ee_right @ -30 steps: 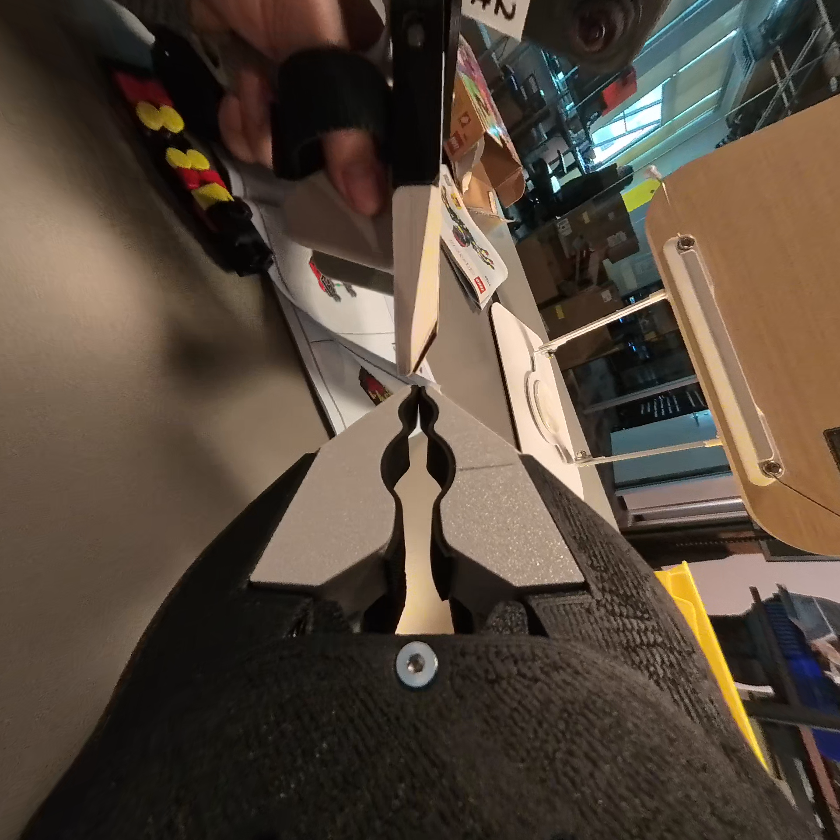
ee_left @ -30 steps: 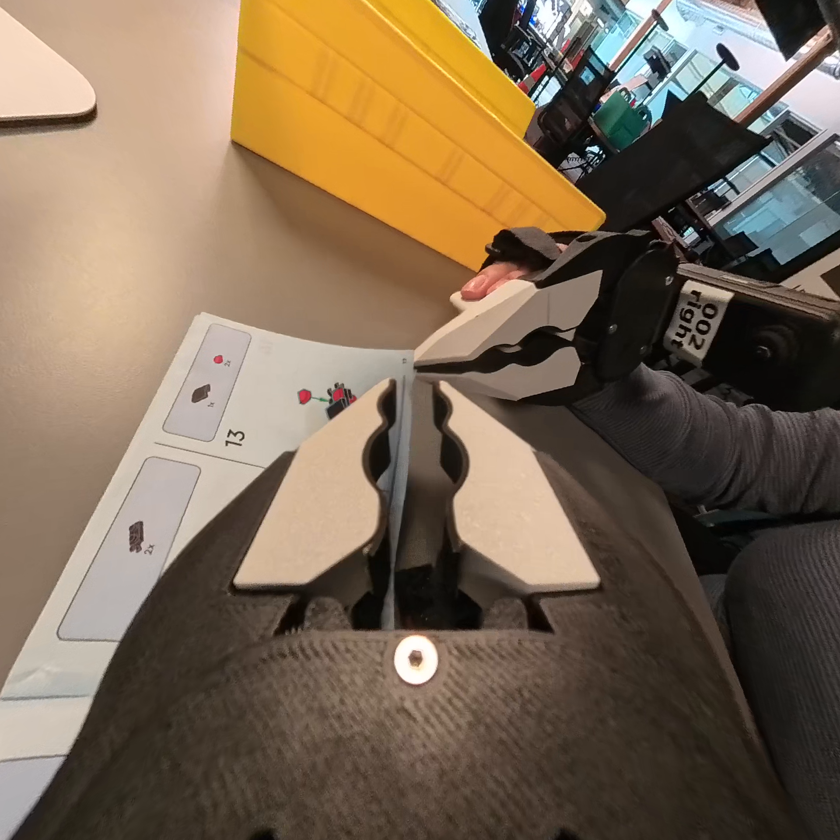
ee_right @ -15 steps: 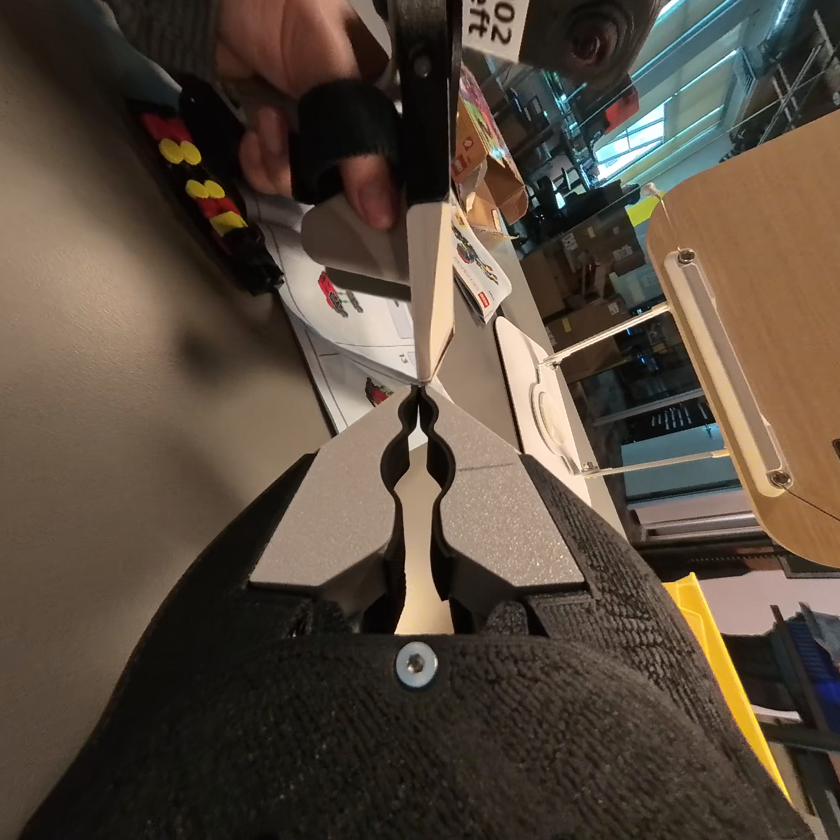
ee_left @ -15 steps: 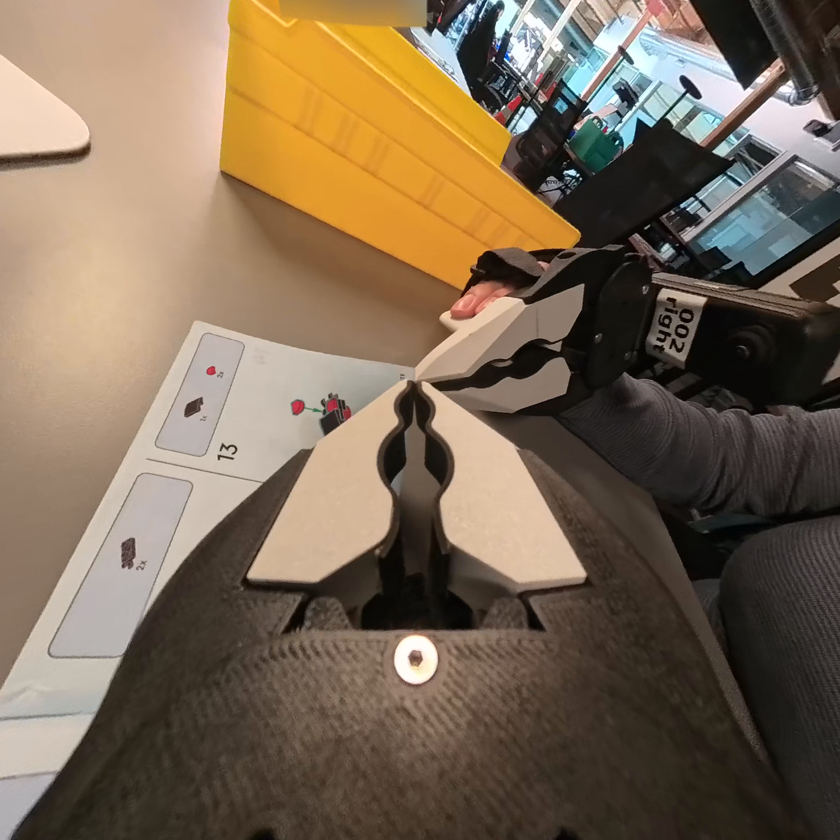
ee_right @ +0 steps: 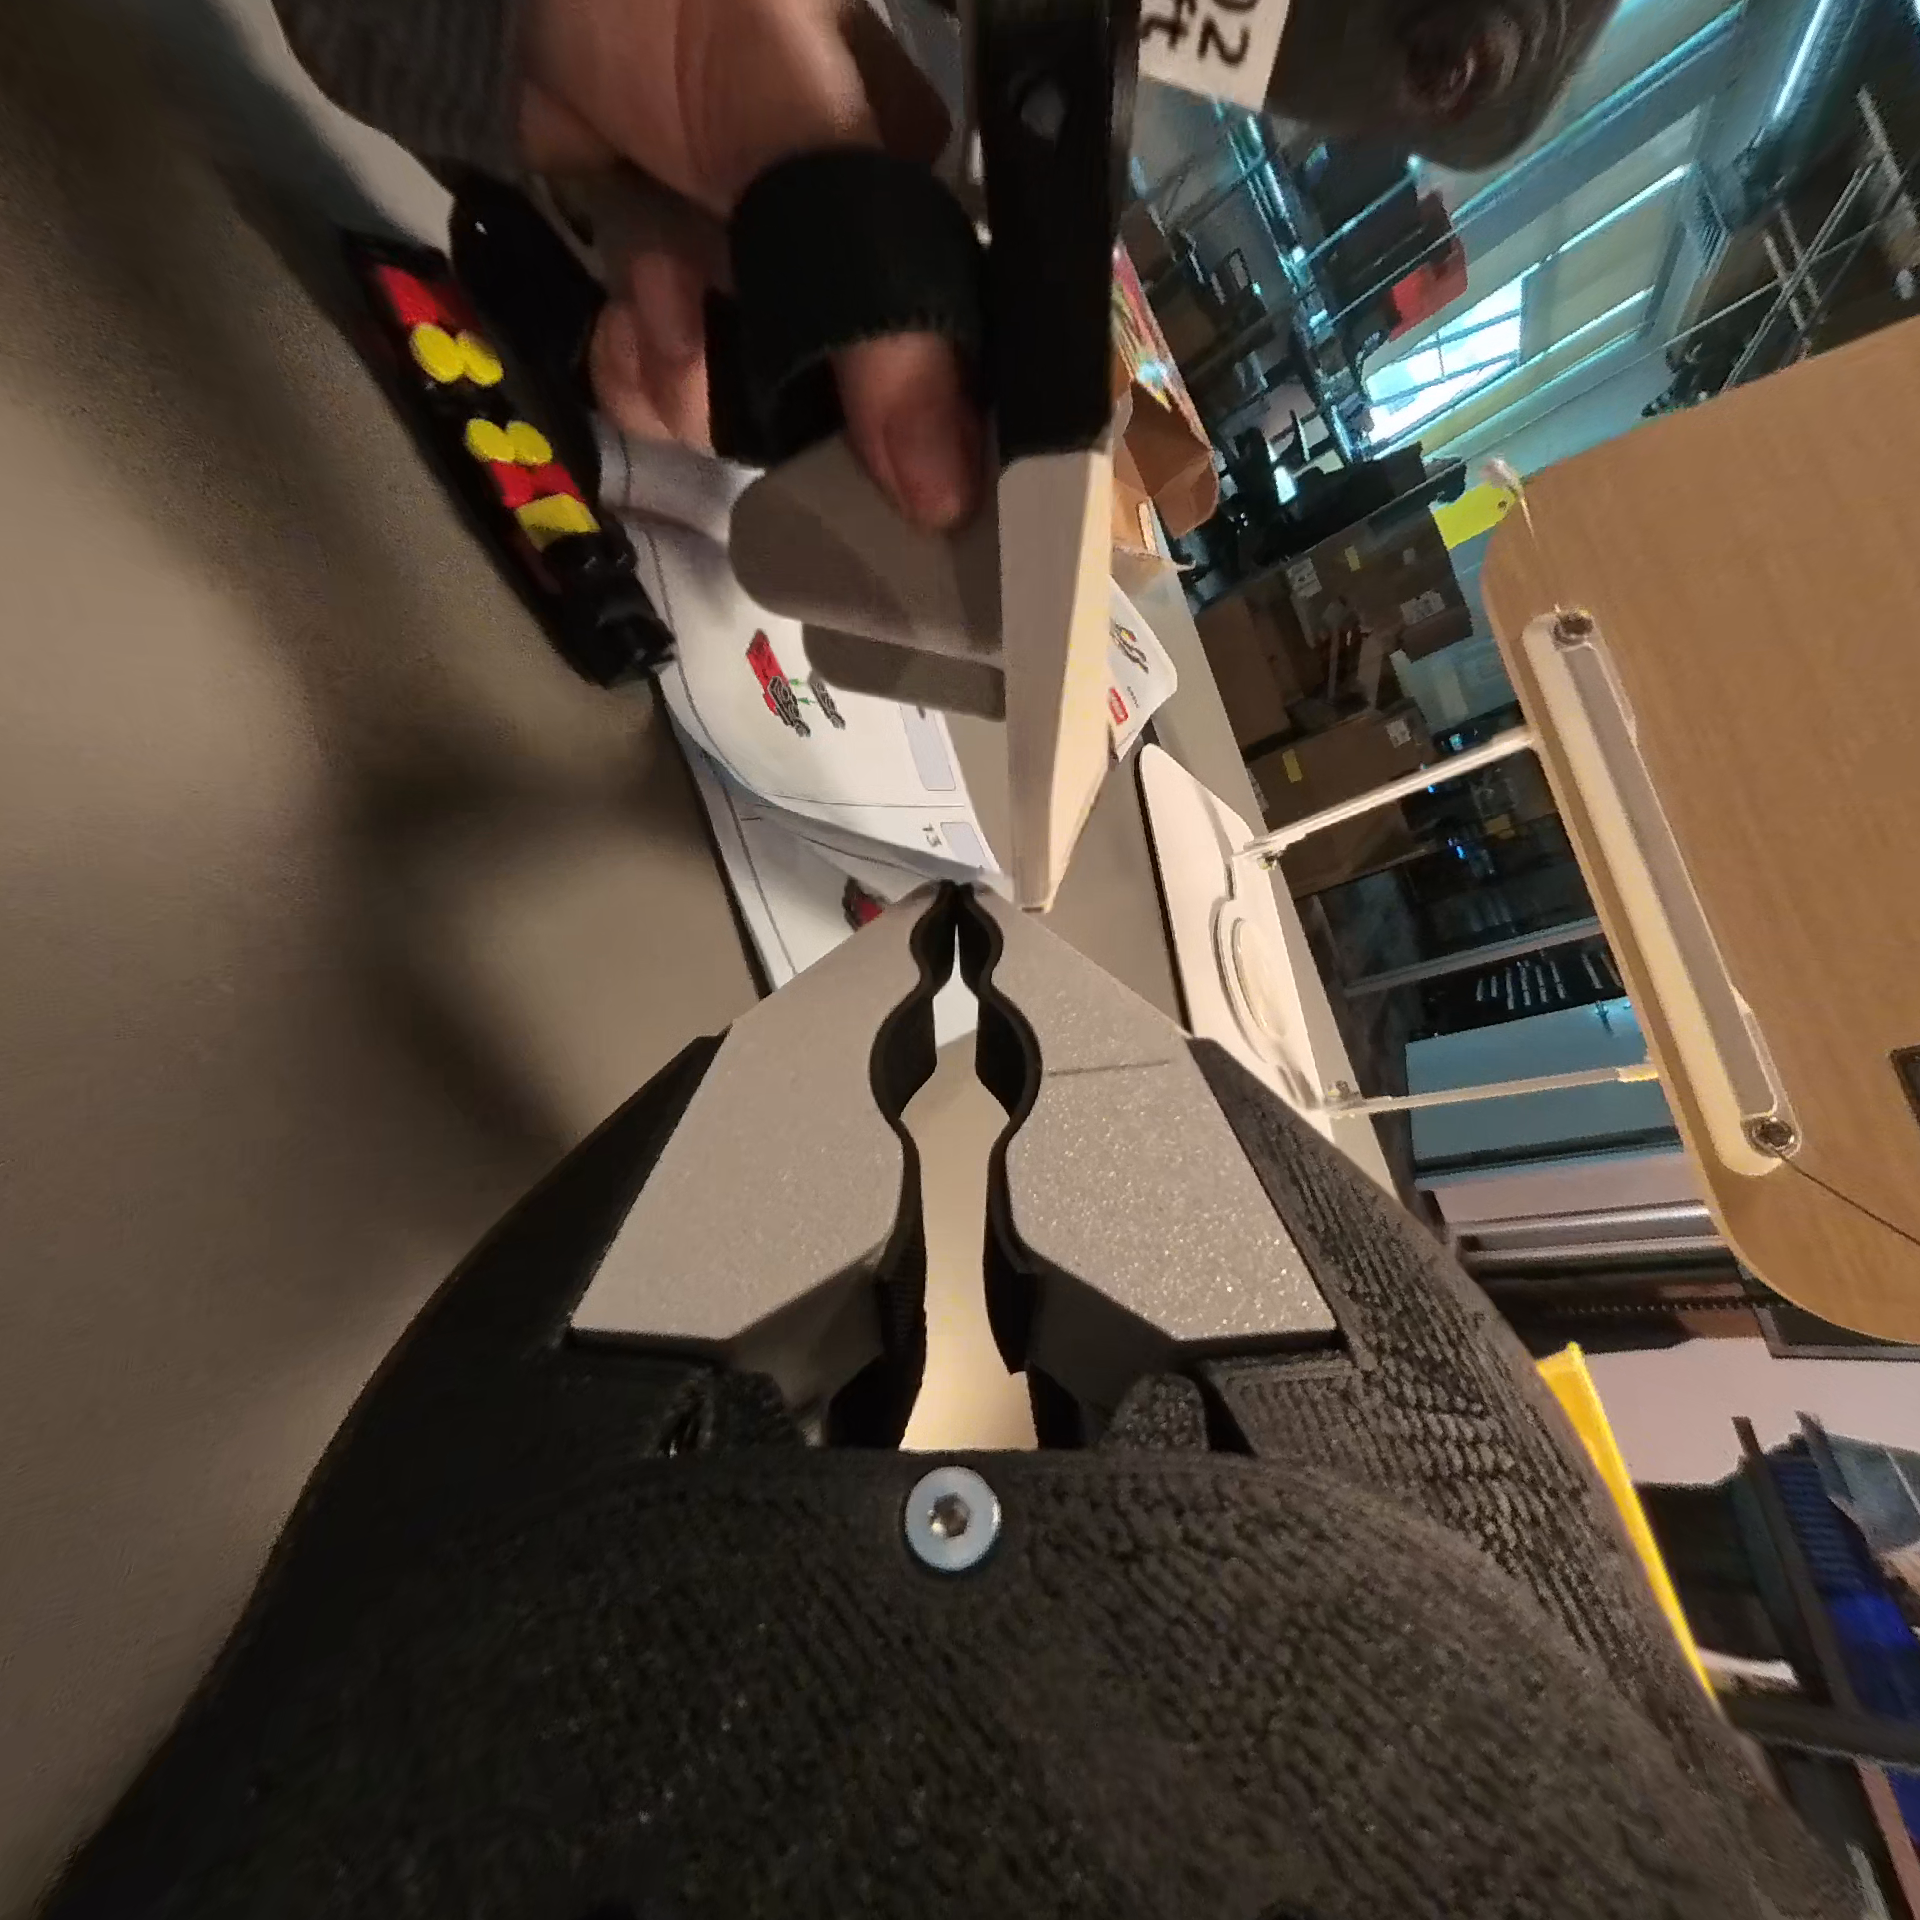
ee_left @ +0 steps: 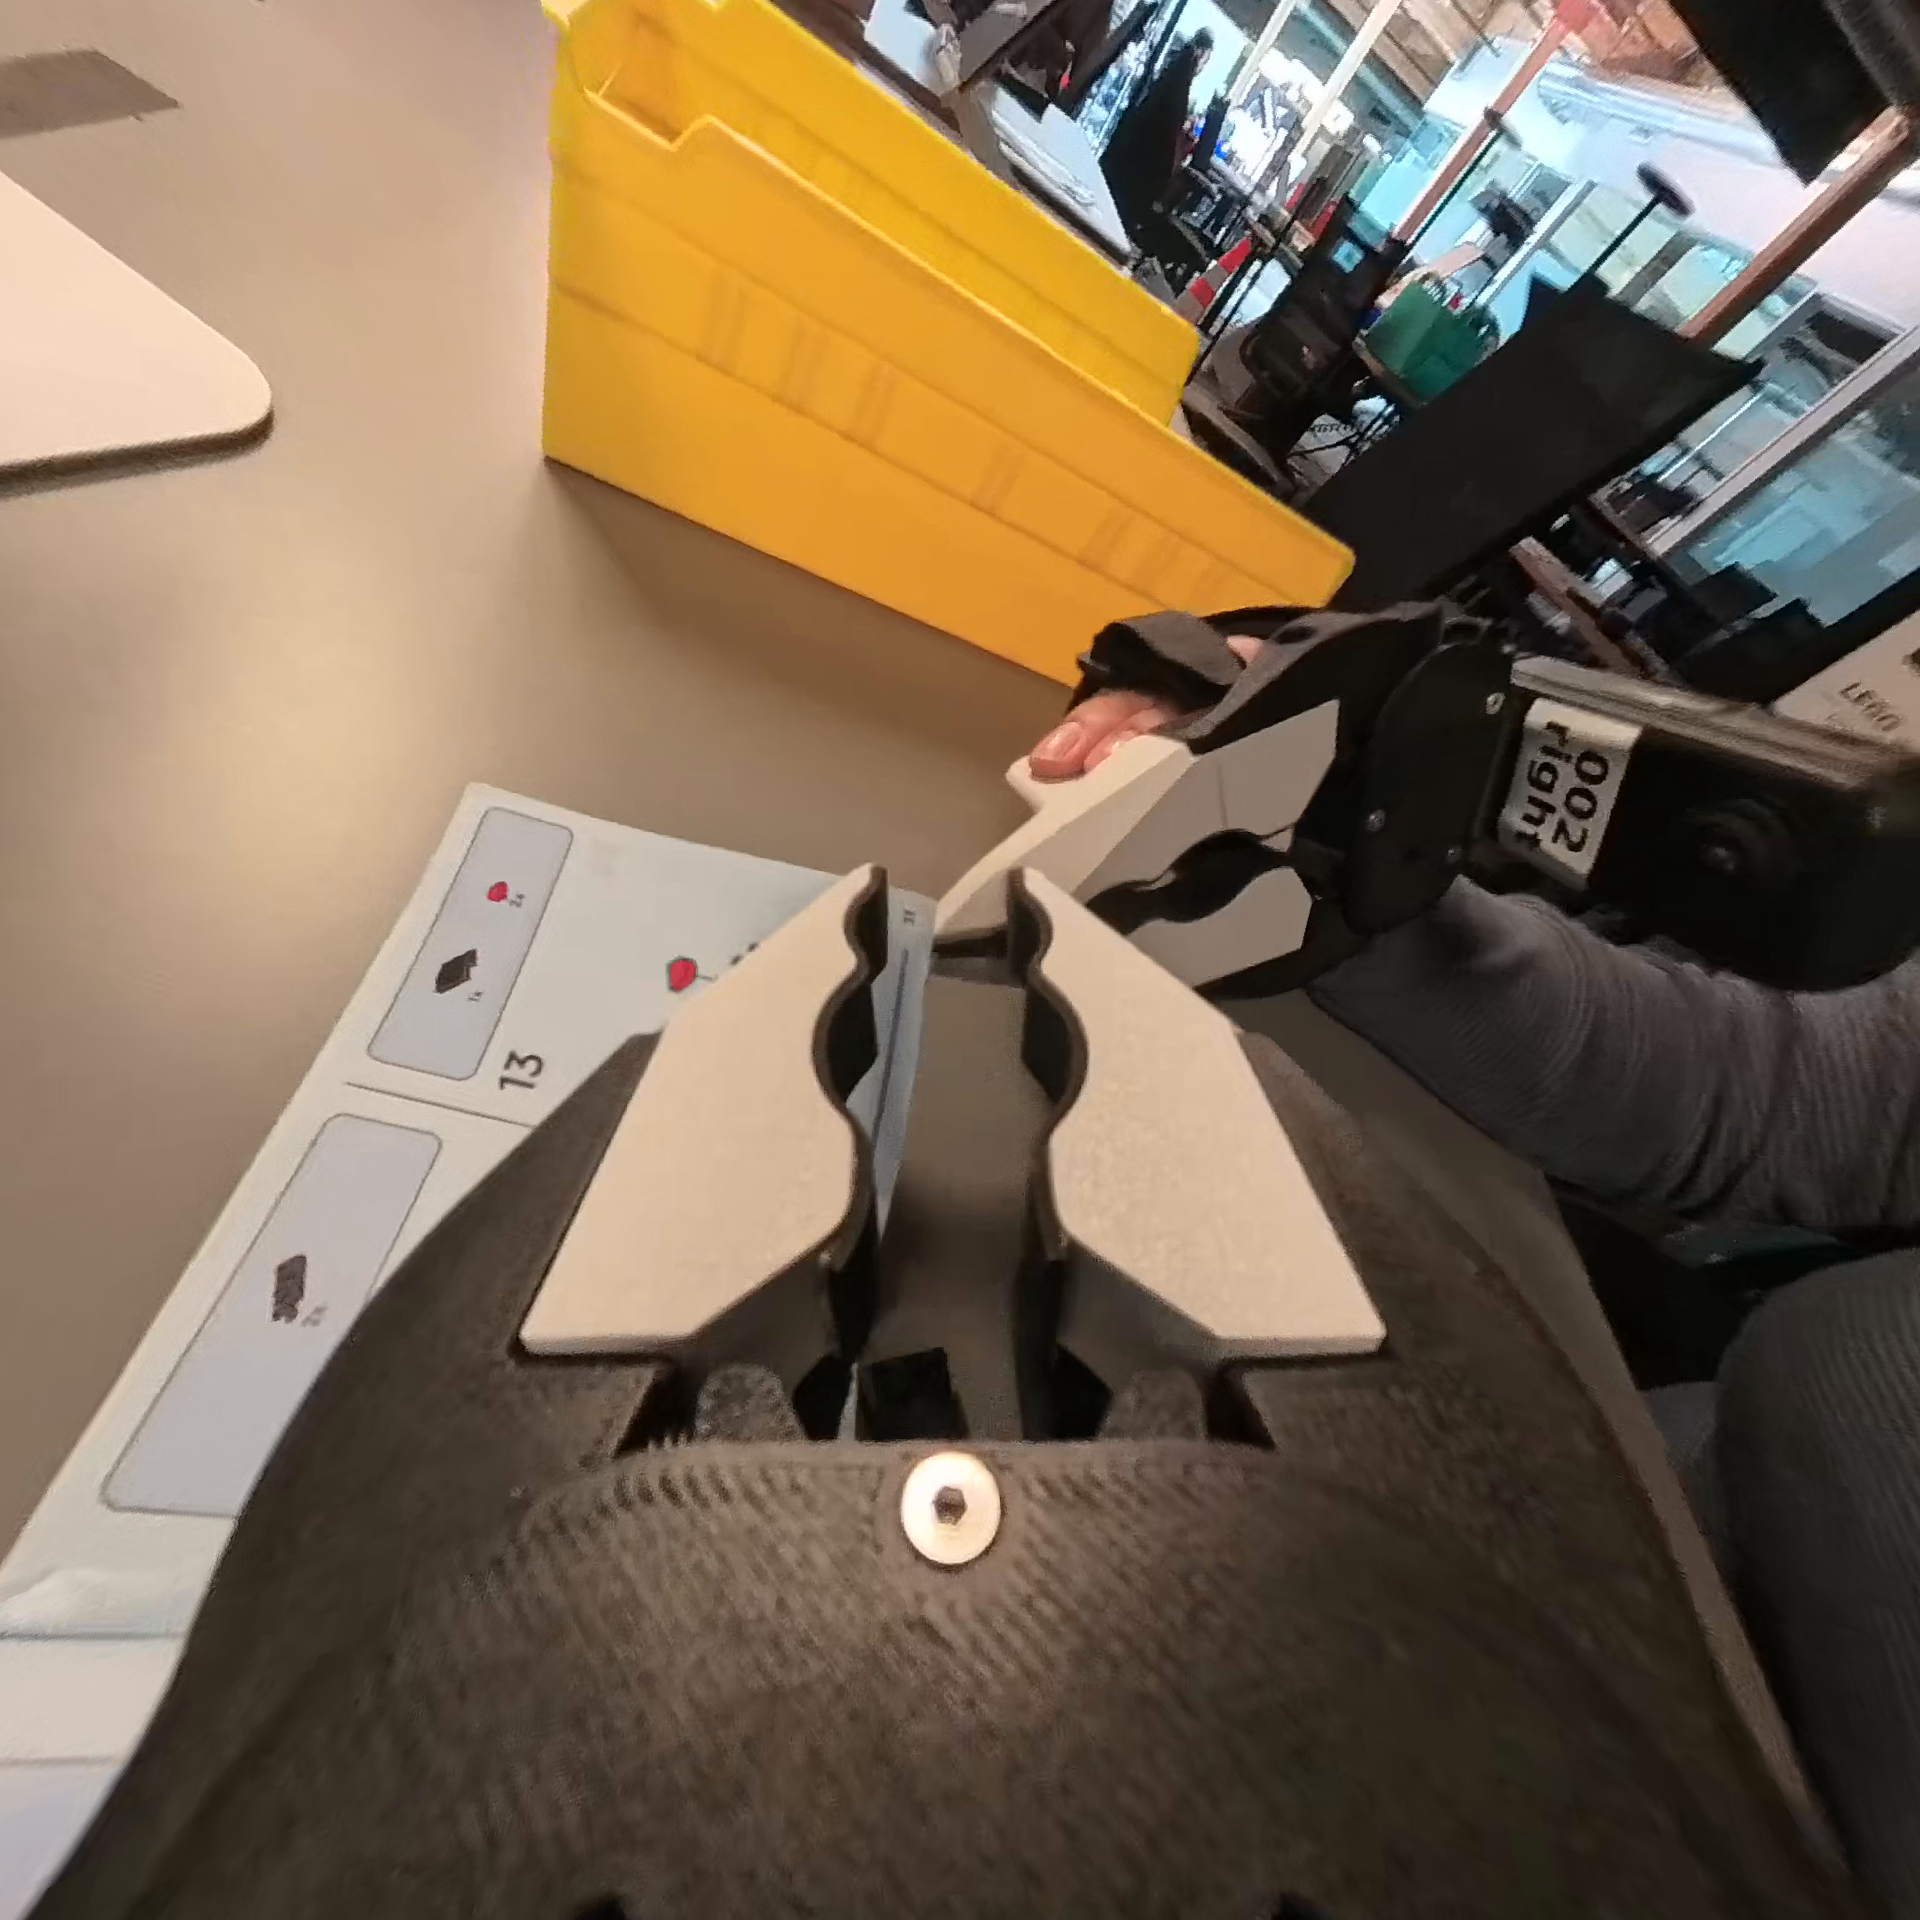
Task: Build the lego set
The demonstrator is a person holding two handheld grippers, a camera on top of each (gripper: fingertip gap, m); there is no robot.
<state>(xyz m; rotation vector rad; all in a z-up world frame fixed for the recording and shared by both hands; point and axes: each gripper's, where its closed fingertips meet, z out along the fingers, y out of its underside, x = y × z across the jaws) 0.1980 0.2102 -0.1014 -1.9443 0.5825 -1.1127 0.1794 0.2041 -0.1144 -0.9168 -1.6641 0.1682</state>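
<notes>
The light-blue instruction booklet (ee_left: 312, 1143) lies open on the brown table. My left gripper (ee_left: 948, 894) is open over its right edge, with the page edge between the fingers. My right gripper (ee_right: 956, 902) is shut, its tips pinching the page corner; it also shows in the left wrist view (ee_left: 951, 923), tip to tip with the left gripper. In the right wrist view the left gripper (ee_right: 1039, 873) is seen edge-on just above my tips. A black Lego build with red and yellow pieces (ee_right: 457, 358) lies on the table beyond the booklet (ee_right: 831, 748), partly behind the person's hand.
A yellow bin (ee_left: 831, 364) stands behind the booklet. A white pad (ee_left: 104, 343) lies at the far left and also shows in the right wrist view (ee_right: 1216, 883). A wooden board on a clear stand (ee_right: 1714, 831) and a cardboard box (ee_right: 1164, 457) are to the right. My two grippers' fingertips are within a few centimetres of each other.
The left gripper closed on the page edge half a second ago and has now opened wide. The right gripper stayed shut at the page corner. Both views have shifted slightly.
</notes>
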